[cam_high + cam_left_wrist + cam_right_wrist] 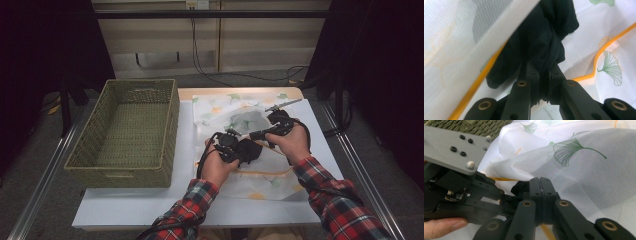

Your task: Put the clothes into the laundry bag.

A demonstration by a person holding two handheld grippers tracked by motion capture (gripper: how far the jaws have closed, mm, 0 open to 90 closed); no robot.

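Black cloth (541,37), soft and bunched, sits between the jaws of the left gripper (543,75), which pinches a fold of it at the mouth of a white mesh bag (250,122) printed with green leaves and edged with an orange trim (599,55). The bag lies on the white table (125,205), just beside a woven basket (125,127). The right gripper (540,185) is pressed together on the thin mesh near the trim and holds this edge up like a tent. To do the step well, I think the right side should keep the opening high and steady, while the left one moves the cloth slowly, so the fabric does not catch on the trim and the mesh does not slip out. Both hands are close together above the middle of the bag, the forearms in plaid sleeves (325,195) coming from below, the left gripper pointing toward the right one.
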